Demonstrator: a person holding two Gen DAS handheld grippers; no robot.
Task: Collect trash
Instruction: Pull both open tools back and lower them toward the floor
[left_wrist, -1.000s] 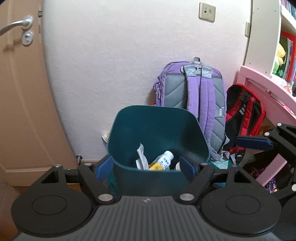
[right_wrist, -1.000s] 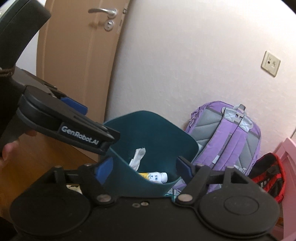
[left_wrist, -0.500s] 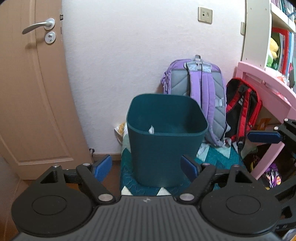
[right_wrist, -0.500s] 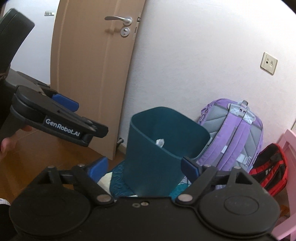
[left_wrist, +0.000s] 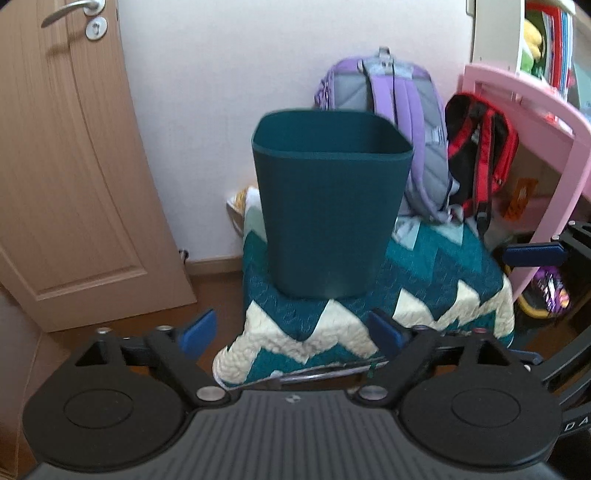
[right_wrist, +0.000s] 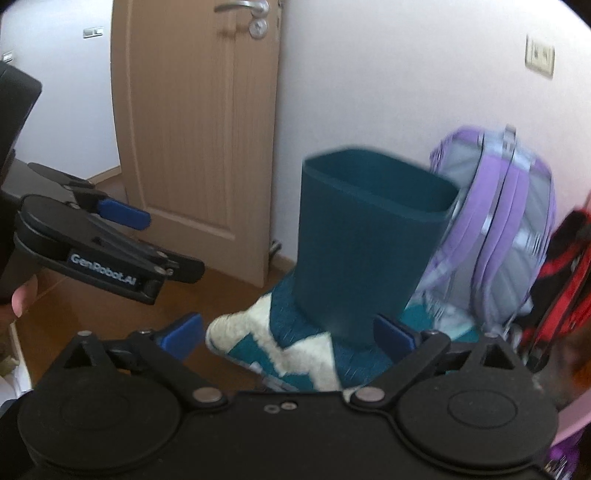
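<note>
Backed off the bin (left_wrist: 328, 218) — each hand-held gripper (left_wrist: 291, 332) widened, empty.

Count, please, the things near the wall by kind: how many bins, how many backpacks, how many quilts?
Bins: 1, the dark teal bin
Backpacks: 2, the purple backpack and the red and black backpack
Quilts: 1, the teal and white zigzag quilt under the bin
Total: 4

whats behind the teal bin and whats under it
Behind the teal bin a purple backpack leans on the wall, its lower left part hidden by the bin. Under the bin lies a teal and cream zigzag quilt. The bin's inside cannot be seen from this low angle.
</note>
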